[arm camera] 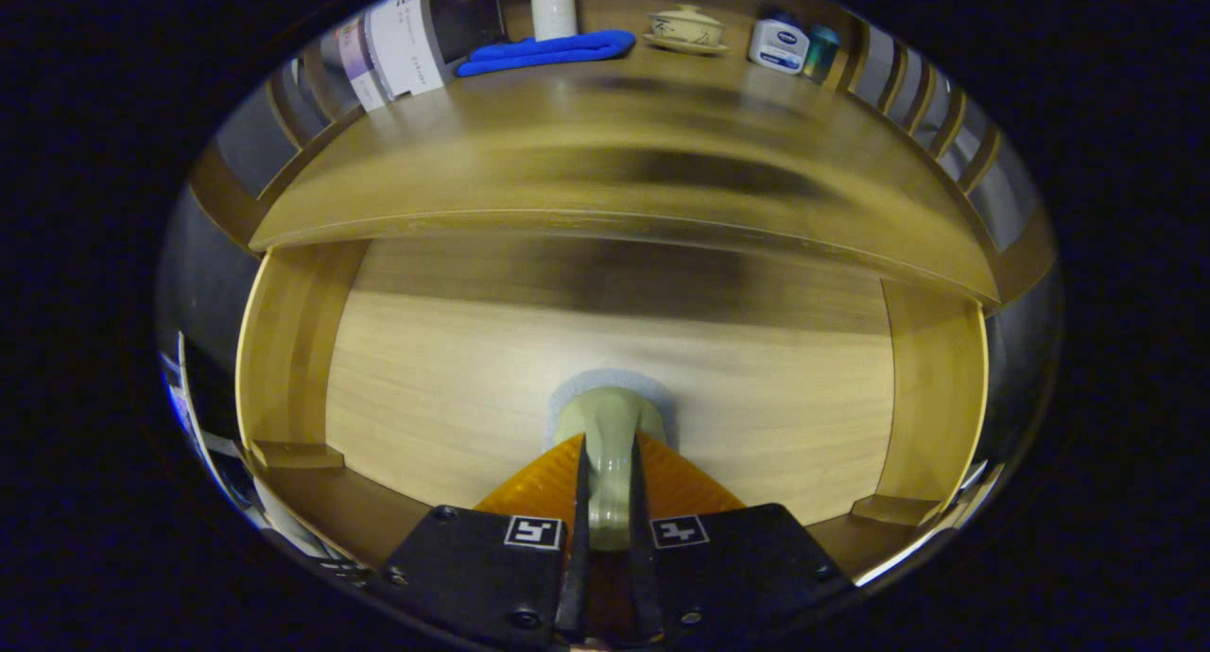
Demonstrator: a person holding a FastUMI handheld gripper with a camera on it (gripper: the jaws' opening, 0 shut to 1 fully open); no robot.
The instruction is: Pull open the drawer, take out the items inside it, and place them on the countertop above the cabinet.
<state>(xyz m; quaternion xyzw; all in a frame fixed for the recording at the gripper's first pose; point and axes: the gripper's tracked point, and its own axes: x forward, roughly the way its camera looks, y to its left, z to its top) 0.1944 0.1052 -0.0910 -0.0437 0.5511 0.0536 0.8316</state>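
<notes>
The wooden drawer (288, 350) stands pulled out below me, its pale floor bare around my fingers. My gripper (606, 463) is shut on a pale green handle (610, 425), which runs forward between both fingers and ends in a grey-blue pad (613, 381) just ahead of the tips. The held thing sits over the middle of the drawer floor; I cannot tell whether it touches the floor. Beyond the drawer, the brown countertop (614, 161) of the cabinet stretches across at a higher level.
Along the back of the countertop lie a blue cloth (548, 51), a white bottle (554, 5), a lidded cup on a saucer (686, 28), a white and blue jar (779, 45) and a tall printed box (402, 38). Slatted wooden rails border both sides.
</notes>
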